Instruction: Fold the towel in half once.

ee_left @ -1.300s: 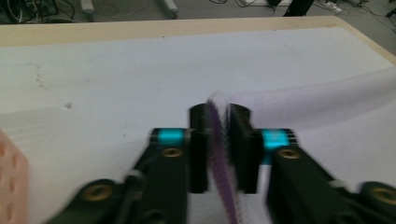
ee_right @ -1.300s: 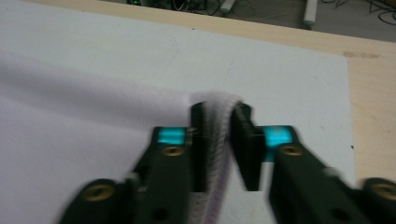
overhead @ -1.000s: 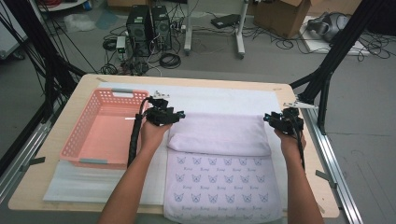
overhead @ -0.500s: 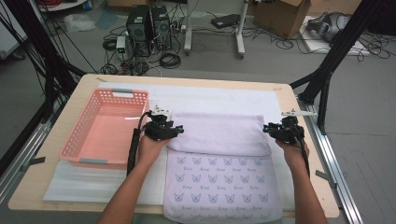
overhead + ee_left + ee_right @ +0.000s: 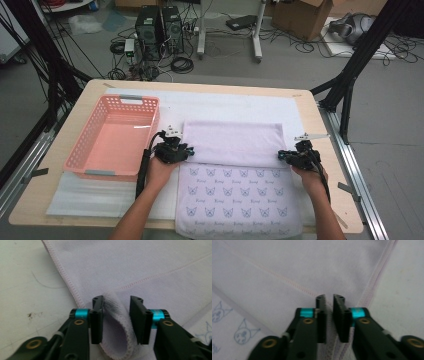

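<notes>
Lilac terry towel (image 5: 232, 145), half-folded on the table (image 5: 320, 125) beside the pink basket (image 5: 112, 135).
We judge it soft, light, limp; left gripper (image 5: 116, 315) closing on its fold, right gripper (image 5: 329, 315) pinching its hem; corners are best.

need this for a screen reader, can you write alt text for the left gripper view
Two black jaws of the left gripper close around a raised fold at the edge of a pale lilac towel; the cloth loops between them. The towel's stitched hem runs along a scuffed white table cover at left.
</notes>
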`<state>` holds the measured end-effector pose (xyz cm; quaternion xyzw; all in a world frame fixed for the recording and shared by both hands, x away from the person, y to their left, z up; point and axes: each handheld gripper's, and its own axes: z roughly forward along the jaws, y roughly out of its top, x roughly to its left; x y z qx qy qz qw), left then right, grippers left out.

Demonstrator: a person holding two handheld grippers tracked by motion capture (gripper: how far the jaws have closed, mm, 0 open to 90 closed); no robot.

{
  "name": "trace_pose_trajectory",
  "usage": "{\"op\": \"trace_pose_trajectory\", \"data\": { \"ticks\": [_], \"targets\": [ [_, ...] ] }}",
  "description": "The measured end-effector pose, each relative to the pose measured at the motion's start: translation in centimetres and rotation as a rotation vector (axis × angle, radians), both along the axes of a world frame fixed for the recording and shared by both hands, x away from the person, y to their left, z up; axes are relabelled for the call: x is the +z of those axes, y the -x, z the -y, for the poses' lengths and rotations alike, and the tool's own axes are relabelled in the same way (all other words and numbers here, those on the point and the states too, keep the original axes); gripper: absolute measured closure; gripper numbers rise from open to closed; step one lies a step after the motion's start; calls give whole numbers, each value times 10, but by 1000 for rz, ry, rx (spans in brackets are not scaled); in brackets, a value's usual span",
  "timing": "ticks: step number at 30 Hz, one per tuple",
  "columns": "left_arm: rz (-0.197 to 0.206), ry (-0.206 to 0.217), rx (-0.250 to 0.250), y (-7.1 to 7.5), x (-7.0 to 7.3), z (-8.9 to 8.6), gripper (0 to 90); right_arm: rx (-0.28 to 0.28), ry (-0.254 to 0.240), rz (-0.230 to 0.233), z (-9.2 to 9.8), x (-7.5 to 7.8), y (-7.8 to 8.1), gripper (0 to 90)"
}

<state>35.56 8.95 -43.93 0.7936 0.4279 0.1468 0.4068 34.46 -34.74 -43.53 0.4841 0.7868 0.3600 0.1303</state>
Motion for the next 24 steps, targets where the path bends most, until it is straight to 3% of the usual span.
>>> {"op": "trace_pose_trajectory", "data": {
  "ticks": [4, 7, 10, 13, 16, 24],
  "targets": [
    [51, -6, -4, 9, 4, 1, 843, 1, 2, 55, 2, 2, 7, 883],
    [59, 32, -10, 16, 3, -3, 845, 1, -17, 79, 2, 5, 14, 883],
    [102, 90, -10, 30, 5, -9, 824, -1, -44, 116, 5, 8, 26, 883],
    [107, 117, -28, 40, 4, -14, 805, 1, -66, 157, 8, 9, 40, 883],
    [101, 108, -45, 47, 0, -16, 831, 1, -91, 187, 9, 9, 54, 883],
    [138, 144, -82, 67, 3, -17, 831, -27, -106, 190, 13, 2, 81, 883]
  ]
}}
